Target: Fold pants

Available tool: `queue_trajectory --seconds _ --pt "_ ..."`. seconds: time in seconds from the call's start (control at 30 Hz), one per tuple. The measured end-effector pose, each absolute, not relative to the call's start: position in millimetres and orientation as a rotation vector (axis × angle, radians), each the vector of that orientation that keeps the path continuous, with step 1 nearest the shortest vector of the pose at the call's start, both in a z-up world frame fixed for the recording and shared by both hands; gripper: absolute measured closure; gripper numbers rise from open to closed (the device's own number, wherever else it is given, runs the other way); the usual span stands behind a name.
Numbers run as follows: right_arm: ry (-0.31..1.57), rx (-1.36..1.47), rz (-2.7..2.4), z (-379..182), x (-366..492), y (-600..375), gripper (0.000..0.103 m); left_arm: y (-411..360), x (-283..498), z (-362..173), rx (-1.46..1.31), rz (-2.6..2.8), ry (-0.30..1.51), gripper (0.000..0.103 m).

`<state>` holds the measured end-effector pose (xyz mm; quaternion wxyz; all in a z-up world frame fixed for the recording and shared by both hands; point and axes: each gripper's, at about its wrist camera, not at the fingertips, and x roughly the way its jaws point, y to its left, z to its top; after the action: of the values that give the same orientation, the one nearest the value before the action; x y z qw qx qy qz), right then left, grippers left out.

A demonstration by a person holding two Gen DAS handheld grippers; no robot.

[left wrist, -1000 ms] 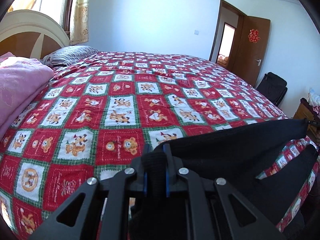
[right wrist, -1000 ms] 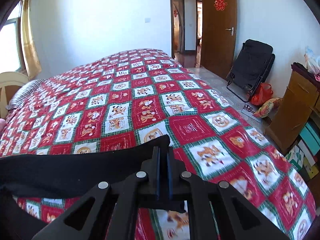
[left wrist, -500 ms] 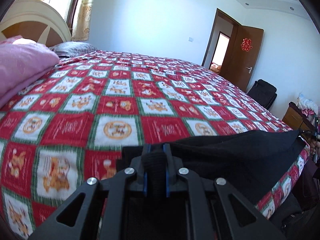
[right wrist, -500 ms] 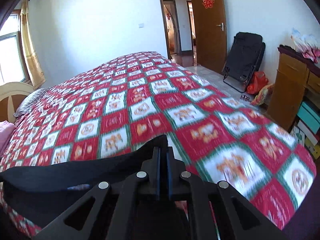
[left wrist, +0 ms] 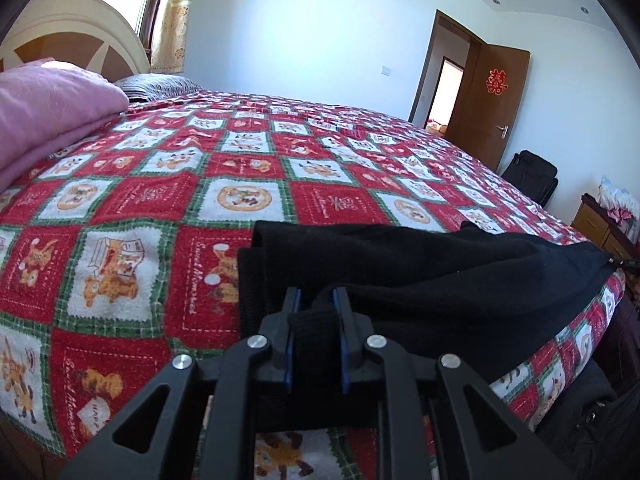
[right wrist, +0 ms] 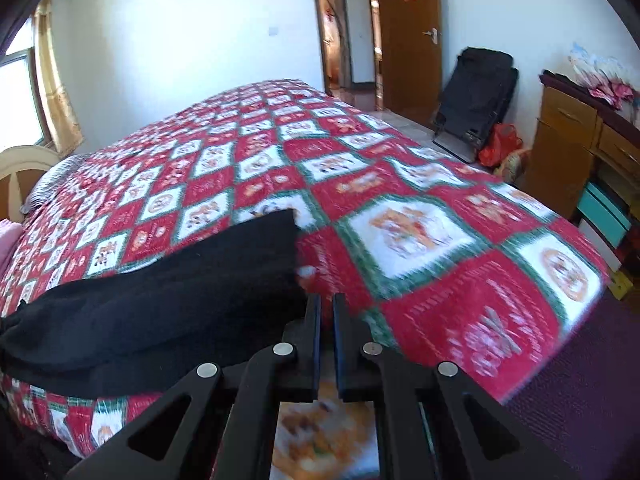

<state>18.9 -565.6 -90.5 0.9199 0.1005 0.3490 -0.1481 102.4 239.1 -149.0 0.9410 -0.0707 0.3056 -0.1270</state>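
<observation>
Change since a second ago: both claws have travelled forward and lower over the bed, carrying the pants from hanging off the near edge to lying along it; the left claw's jaws have just been opening a little, with cloth between them

Item 1, pants (left wrist: 440,276): black, laid in a long band across the near edge of the bed, one end folded in layers close to the left claw, the other end reaching toward the right claw. In the right wrist view the pants (right wrist: 168,300) sit to the left of that claw, their corner just beside its left finger

Item 2, left claw (left wrist: 316,300): blue-padded, jaws slightly apart, a thick fold of black fabric filling the gap and touching both pads, so it is clamped on the pants

Item 3, right claw (right wrist: 326,304): jaws nearly together, a thin slit between the pads; bedspread shows through the slit and no cloth is seen in it

Item 4, bedspread (left wrist: 168,200): red, white and green checks with bear pictures, covering the bed

Item 5, pink blanket (left wrist: 48,112): folded, at the headboard end, well apart from the pants

Item 6, striped pillow (left wrist: 160,84): beside the pink blanket
</observation>
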Motion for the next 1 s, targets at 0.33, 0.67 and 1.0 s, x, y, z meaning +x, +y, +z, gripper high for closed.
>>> queue_trajectory --seconds 0.33,0.67,1.0 --pt "0.652 -0.036 -0.063 -55.4 18.7 -421.0 0.045 225.4 98.5 -147.6 0.0 -0.217 0.617 0.081" --pt "0.778 -0.418 0.353 -141.5 75.4 -197.7 0.046 226.6 95.0 -145.8 0.007 -0.226 0.59 0.082" --pt "0.795 -0.619 0.379 -163.3 83.6 -162.4 0.087 224.8 112.0 -131.0 0.082 -0.244 0.562 0.083"
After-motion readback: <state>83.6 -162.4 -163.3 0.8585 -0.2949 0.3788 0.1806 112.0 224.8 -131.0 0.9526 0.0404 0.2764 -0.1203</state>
